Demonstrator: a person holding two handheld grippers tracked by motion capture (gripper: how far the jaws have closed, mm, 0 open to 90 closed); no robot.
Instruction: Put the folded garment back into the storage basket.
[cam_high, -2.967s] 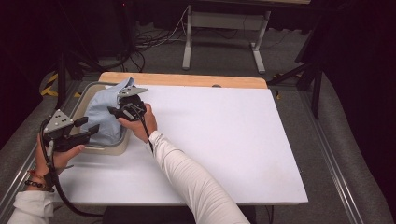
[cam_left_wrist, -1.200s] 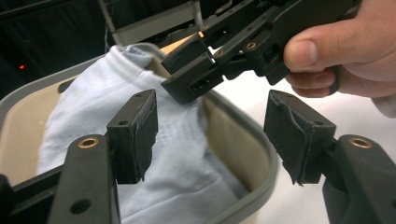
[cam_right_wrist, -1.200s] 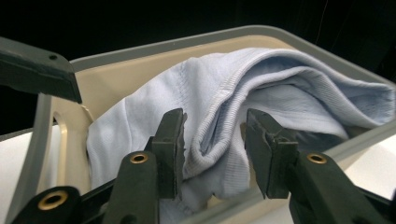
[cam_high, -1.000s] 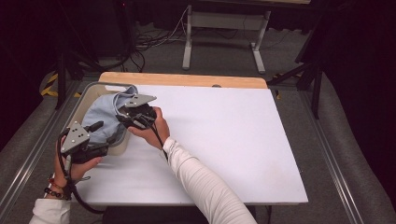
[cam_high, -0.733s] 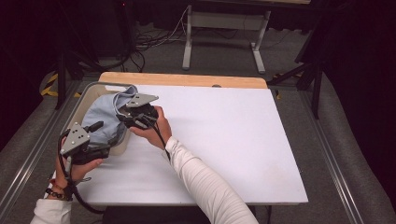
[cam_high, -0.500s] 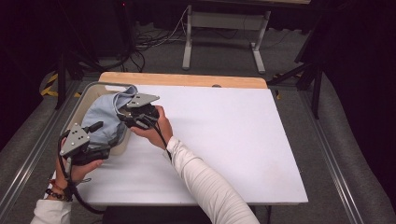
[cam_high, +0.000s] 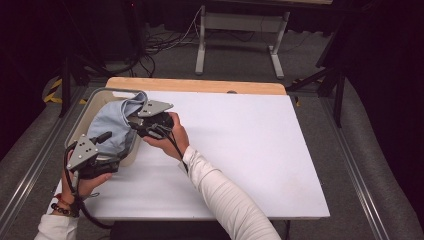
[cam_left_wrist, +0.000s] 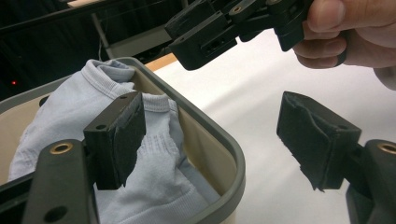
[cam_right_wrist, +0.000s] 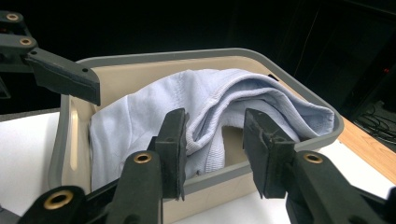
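A light blue garment (cam_high: 112, 125) lies bunched in a beige tub (cam_high: 80, 125) at the table's left edge. My left gripper (cam_high: 107, 145) is at the tub's near corner. Its jaws have just been opening, and it (cam_left_wrist: 215, 135) stands open astride the tub's rim (cam_left_wrist: 187, 109): one pad over the garment (cam_left_wrist: 159, 186), the other over the white table, neither pressing. My right gripper (cam_high: 134, 122) faces the tub's right side. It (cam_right_wrist: 215, 149) is open at the near wall, with a fold of the garment (cam_right_wrist: 154, 107) behind the gap and nothing pinched.
The white tabletop (cam_high: 240, 140) stretches to the right of the tub, with a wooden strip (cam_high: 200, 85) along its far edge. The right gripper (cam_left_wrist: 219, 32) hangs close above the left one's jaws. One left jaw (cam_right_wrist: 60, 72) reaches over the tub's rim (cam_right_wrist: 187, 55).
Over three seconds the left gripper has come in to the tub's near corner, and the garment's raised peak has sunk. The right hand has shifted slightly right. In the last half second both hands are still.
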